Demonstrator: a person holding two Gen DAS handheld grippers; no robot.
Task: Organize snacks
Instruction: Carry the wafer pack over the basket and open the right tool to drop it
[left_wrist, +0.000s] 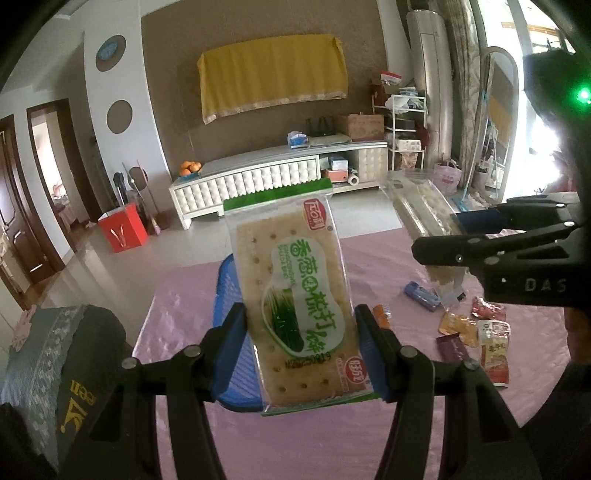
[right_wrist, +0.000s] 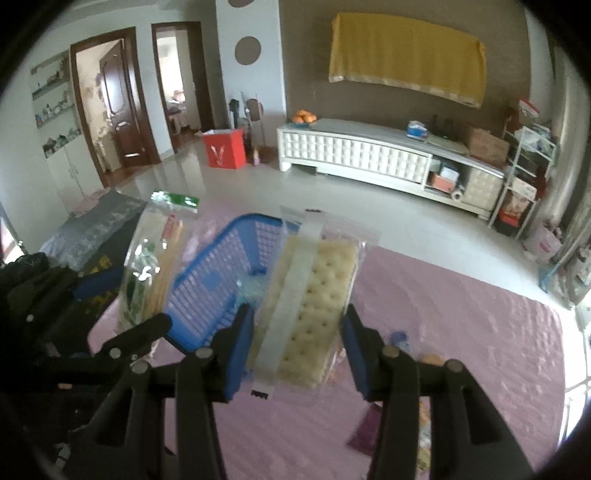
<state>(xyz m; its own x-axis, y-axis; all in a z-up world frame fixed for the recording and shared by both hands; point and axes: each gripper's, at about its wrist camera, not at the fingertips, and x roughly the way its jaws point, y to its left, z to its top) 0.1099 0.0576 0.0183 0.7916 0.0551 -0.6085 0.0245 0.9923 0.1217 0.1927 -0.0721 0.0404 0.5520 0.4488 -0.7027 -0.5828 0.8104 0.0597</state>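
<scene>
Left gripper (left_wrist: 301, 354): jaws clamped on the green-printed cracker pack (left_wrist: 295, 295), held upright at frame centre, above the bench (left_wrist: 295, 443). Right gripper (right_wrist: 297, 354): jaws clamped on the second cracker pack (right_wrist: 310, 314), seam side to the camera, also lifted. Blue basket (right_wrist: 207, 295) sits behind both packs near the bench's far edge. Loose snack packets (left_wrist: 476, 332) lie lower right in the left wrist view. Beyond the bench edge, bare floor (right_wrist: 258, 184) runs to the white cabinet (right_wrist: 354, 151).

Glossy clear plastic cracker packet (left_wrist: 299, 291), slatted blue plastic basket (right_wrist: 210, 291), shiny quilted pink tablecloth (right_wrist: 461, 332).
</scene>
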